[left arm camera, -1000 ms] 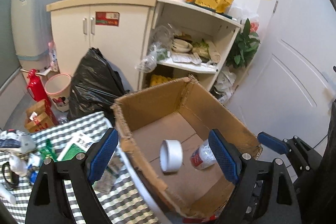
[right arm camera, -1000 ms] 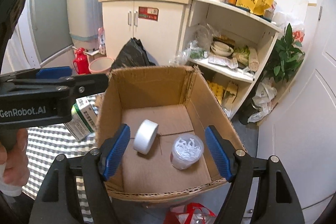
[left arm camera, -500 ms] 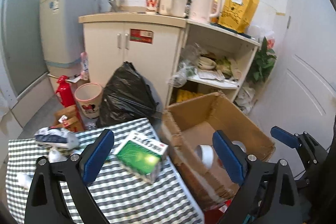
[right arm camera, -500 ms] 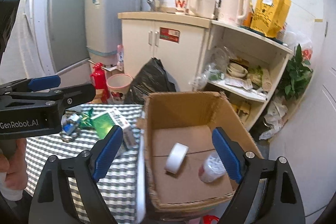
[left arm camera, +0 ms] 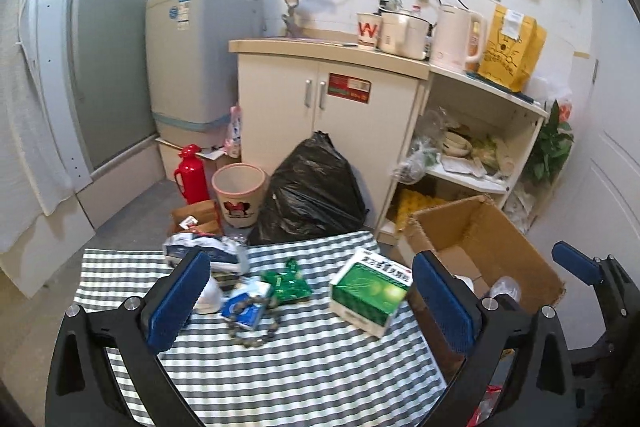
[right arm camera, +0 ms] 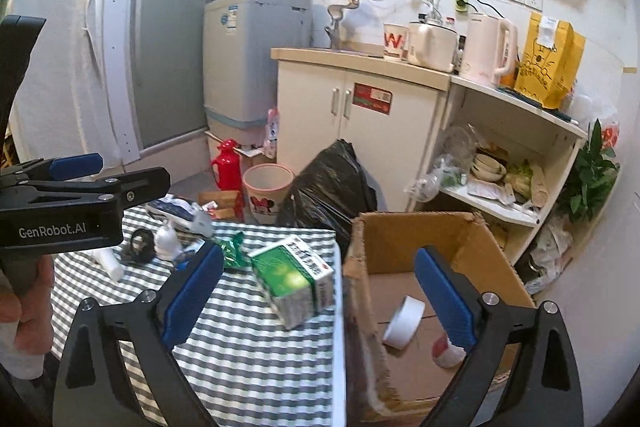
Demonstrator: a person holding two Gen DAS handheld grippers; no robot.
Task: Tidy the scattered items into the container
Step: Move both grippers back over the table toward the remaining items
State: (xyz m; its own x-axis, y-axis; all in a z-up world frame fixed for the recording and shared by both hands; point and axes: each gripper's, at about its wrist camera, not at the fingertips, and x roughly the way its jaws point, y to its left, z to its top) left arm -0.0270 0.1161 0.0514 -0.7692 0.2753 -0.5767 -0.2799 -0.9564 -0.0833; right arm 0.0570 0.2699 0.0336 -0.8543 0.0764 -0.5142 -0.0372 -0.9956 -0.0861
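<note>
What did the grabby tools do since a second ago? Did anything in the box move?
Both tools pulled back from above the cardboard box toward the checked table; the left tool and right tool are open and empty, nothing taken or dropped. The green box lies on the table as before. The tape roll and plastic jar stayed in the box.
</note>
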